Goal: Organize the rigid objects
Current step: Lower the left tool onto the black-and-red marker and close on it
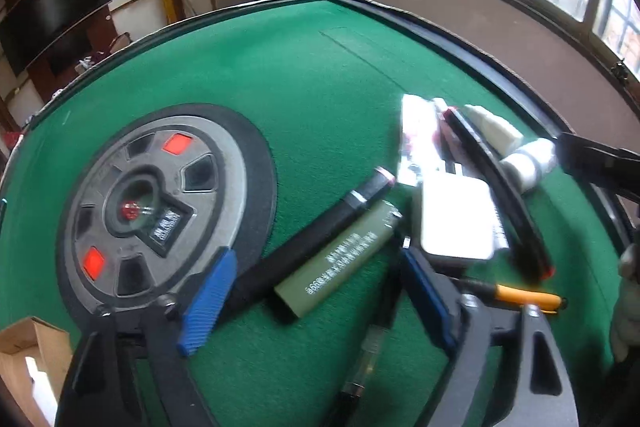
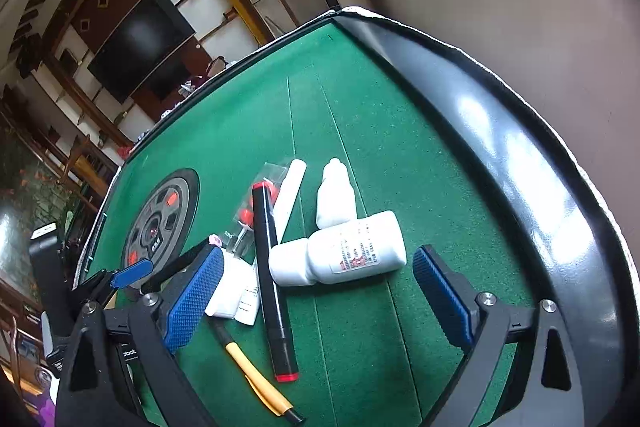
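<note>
Rigid objects lie scattered on a green felt table (image 1: 304, 75). In the left wrist view my open left gripper (image 1: 316, 291) straddles an olive green box (image 1: 340, 259) and a black tube (image 1: 316, 231). A white case (image 1: 456, 215), a black marker (image 1: 500, 195) and a yellow pen (image 1: 524, 295) lie to the right. In the right wrist view my open right gripper (image 2: 320, 287) hovers over a large white bottle (image 2: 344, 251). A small white bottle (image 2: 335, 195), the black marker (image 2: 270, 279) and the yellow pen (image 2: 256, 379) lie nearby.
A round grey dial panel (image 1: 160, 203) is set into the table centre. A black padded rim (image 2: 500, 163) runs along the table edge. A cardboard box (image 1: 28, 351) stands off the table at lower left. A wall with windows lies beyond the rim.
</note>
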A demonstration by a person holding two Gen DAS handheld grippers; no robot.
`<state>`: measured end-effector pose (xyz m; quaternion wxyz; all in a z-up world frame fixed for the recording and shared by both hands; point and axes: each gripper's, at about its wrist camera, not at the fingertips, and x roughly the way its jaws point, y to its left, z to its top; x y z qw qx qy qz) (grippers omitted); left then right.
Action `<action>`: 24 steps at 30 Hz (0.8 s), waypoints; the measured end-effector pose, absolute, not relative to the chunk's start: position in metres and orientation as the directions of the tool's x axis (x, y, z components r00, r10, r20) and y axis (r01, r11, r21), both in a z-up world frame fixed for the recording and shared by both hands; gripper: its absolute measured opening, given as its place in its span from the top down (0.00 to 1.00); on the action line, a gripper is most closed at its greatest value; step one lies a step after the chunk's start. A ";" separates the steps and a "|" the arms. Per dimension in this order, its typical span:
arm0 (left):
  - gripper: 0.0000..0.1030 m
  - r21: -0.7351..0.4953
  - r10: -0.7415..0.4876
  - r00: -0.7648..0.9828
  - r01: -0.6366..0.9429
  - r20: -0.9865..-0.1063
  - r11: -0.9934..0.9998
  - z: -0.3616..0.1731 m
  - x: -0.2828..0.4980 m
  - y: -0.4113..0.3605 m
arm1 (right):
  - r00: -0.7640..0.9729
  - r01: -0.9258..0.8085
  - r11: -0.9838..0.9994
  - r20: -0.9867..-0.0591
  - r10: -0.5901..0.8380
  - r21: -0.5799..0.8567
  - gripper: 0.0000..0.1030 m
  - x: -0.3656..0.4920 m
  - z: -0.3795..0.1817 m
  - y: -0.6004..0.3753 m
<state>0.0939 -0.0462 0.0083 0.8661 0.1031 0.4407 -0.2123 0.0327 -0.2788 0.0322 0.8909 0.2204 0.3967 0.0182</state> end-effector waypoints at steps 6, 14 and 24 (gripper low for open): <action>0.69 -0.031 -0.299 0.497 0.478 -0.815 0.878 0.015 0.075 -0.047 | 0.684 0.146 0.916 -0.707 0.179 0.373 0.08 0.032 0.032 -0.275; 0.85 0.007 -0.245 0.469 0.472 -0.849 0.881 0.006 0.033 -0.014 | 0.682 0.147 0.917 -0.709 0.178 0.372 0.08 0.031 0.031 -0.275; 0.58 0.083 -0.205 0.546 0.456 -0.812 0.886 0.017 0.036 -0.037 | 0.683 0.134 0.927 -0.710 0.170 0.351 0.08 0.031 0.032 -0.270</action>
